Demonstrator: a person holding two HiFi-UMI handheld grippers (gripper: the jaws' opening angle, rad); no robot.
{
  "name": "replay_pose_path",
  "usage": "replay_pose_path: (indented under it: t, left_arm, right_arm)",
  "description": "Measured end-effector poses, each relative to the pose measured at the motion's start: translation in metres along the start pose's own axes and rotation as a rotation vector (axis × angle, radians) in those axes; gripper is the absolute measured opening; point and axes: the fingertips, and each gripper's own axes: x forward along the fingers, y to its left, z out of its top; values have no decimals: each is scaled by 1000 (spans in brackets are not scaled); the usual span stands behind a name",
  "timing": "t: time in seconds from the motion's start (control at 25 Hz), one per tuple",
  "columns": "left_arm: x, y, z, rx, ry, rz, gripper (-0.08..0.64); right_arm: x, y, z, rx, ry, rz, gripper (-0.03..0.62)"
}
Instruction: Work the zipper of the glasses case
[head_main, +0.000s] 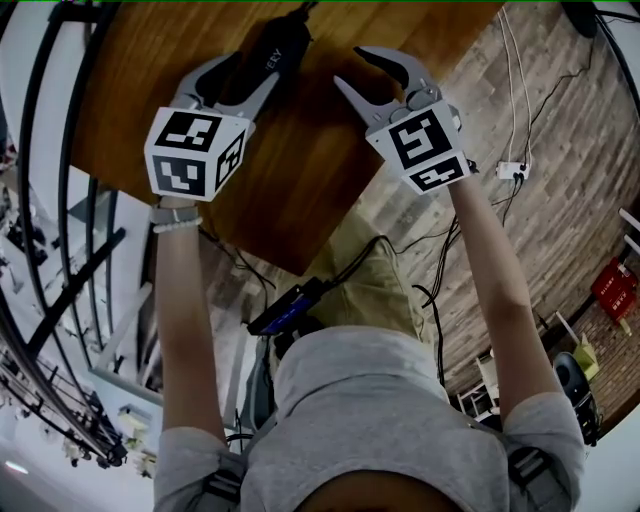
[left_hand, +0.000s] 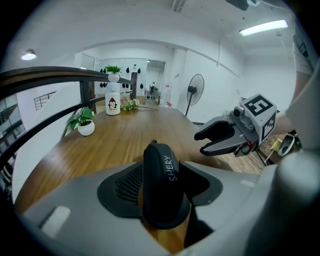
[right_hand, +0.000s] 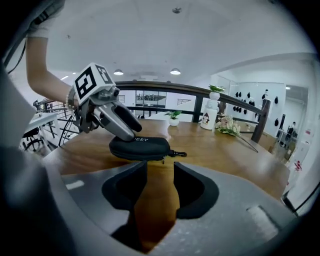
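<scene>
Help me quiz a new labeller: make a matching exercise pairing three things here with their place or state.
1. black zippered fabric glasses case
2. right hand-held gripper
3. small white pot holding a green plant

A. near the brown wooden table's edge
B. jaws apart, only bare wood between them
C. between the left hand-held gripper's open jaws

Pairs: 1-C, 2-B, 3-A

Left arm (head_main: 180, 320) and right arm (head_main: 495, 270) stretch forward side by side; left gripper (head_main: 258, 55) and right gripper (head_main: 350, 68) tilt downward, each with jaws spread wide apart
</scene>
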Motion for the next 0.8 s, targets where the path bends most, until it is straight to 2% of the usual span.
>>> replay_pose_path:
  t: [0.4, 0.64, 0.8]
  left_arm:
    - [6, -4, 2, 6, 18, -70, 239]
    - [8, -6, 0, 4, 40, -92, 253]
    - [9, -5, -1, -33, 50, -101, 256]
  right_arm:
    - [37, -10, -3, -146, 67, 62, 164]
    - [55, -10, -2, -179, 89, 107, 160]
    - [64, -9, -4, -213, 123, 134, 147]
